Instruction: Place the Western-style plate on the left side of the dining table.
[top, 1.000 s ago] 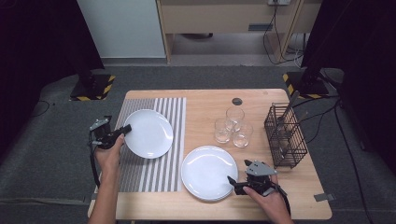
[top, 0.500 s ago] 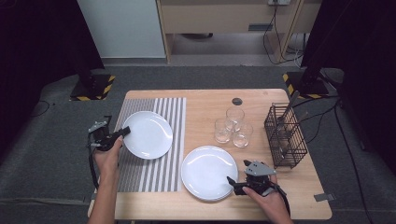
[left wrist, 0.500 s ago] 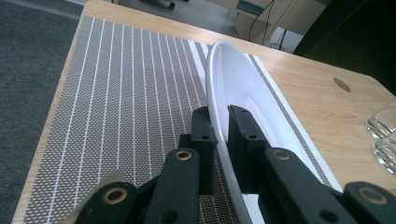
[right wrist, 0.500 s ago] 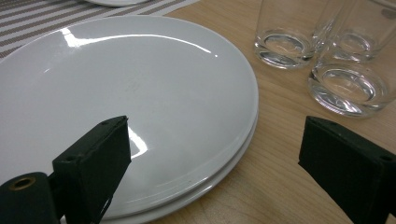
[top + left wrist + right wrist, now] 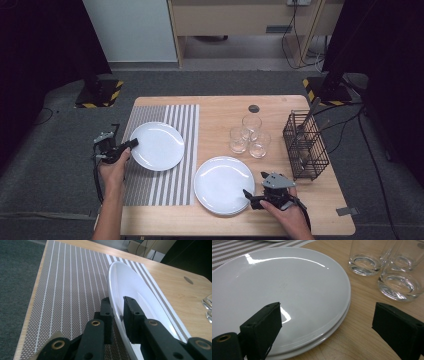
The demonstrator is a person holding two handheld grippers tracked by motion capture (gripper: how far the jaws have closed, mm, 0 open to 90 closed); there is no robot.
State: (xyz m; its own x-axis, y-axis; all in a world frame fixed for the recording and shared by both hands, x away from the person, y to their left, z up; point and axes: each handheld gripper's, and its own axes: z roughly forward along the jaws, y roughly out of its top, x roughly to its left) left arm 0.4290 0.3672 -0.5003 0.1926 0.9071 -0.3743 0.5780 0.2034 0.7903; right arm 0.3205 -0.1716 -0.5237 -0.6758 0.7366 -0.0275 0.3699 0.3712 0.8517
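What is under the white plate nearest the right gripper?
A second white plate lies under the top plate; its rim shows along the edge, the rest is covered. The stack sits on the wooden table. Whether more plates lie below cannot be seen.

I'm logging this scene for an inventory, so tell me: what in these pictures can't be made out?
- Contents of the black wire basket: in the high view, too small and screened by its mesh.
- Stack of white plates on the bare wood: the right gripper view shows two rims; any more are hidden beneath.
- Three clear glass tumblers: their tops are cut off by the right gripper view's upper edge.
- Small dark round spot on the table: too small in the high view.
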